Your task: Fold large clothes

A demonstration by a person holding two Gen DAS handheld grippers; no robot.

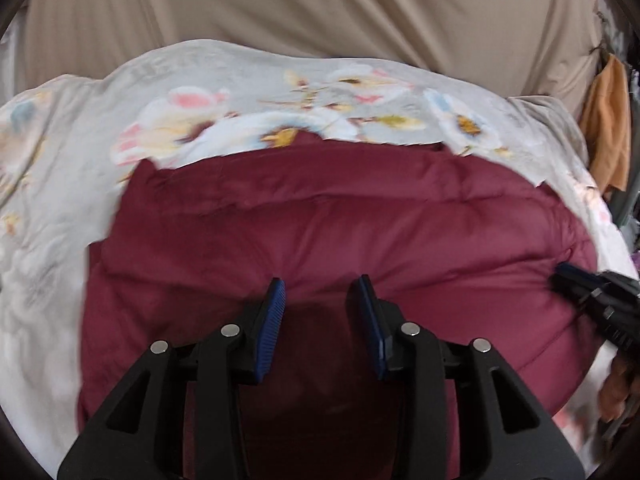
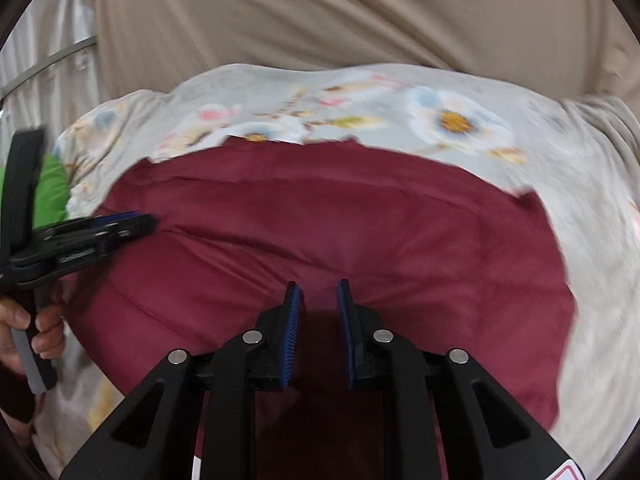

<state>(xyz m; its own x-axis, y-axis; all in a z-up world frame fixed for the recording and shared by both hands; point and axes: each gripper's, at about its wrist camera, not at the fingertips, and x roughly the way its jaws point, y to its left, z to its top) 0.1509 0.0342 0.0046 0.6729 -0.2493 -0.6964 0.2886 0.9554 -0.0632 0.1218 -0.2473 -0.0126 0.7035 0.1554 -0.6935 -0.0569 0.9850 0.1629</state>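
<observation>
A large dark-red padded garment lies spread on a floral bedspread; it also fills the right wrist view. My left gripper is open, its blue pads resting on a raised fold at the garment's near edge, with cloth bulging between the jaws. My right gripper is open more narrowly, its pads either side of a ridge of the same near edge. The right gripper shows at the right edge of the left wrist view. The left gripper shows at the left of the right wrist view.
The floral bedspread covers a bed below a beige fabric backing. An orange cloth hangs at the far right. A green item lies at the left beyond the bed. A hand holds the left gripper's handle.
</observation>
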